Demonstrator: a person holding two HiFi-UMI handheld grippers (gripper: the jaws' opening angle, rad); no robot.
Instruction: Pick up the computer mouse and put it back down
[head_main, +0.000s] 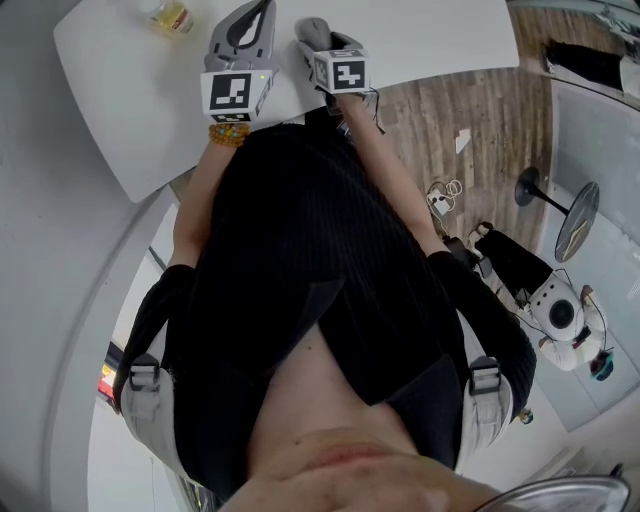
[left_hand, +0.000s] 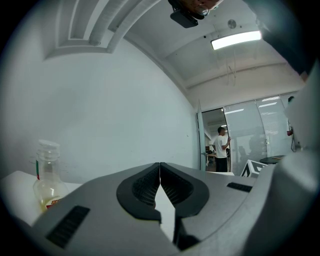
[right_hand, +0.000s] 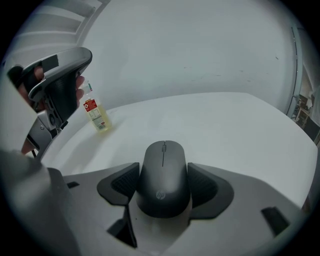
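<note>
A dark grey computer mouse (right_hand: 163, 167) sits between the jaws of my right gripper (right_hand: 164, 184), with both ribbed pads pressed against its sides. In the head view the mouse (head_main: 312, 30) shows as a grey lump over the white table (head_main: 430, 35), just ahead of the right gripper (head_main: 322, 45). Whether it rests on the table or hangs just above it I cannot tell. My left gripper (left_hand: 160, 187) is shut with nothing in it and tilts up toward the wall. It stands to the left of the right gripper (head_main: 255, 25), and shows raised in the right gripper view (right_hand: 60, 85).
A small clear bottle (right_hand: 96, 114) with yellowish liquid stands on the table's far left (head_main: 172, 15). The table's near edge runs just behind the grippers. On the wooden floor to the right lie cables (head_main: 442, 195) and a round stand (head_main: 578, 220). A person (left_hand: 220, 147) stands at a distant glass doorway.
</note>
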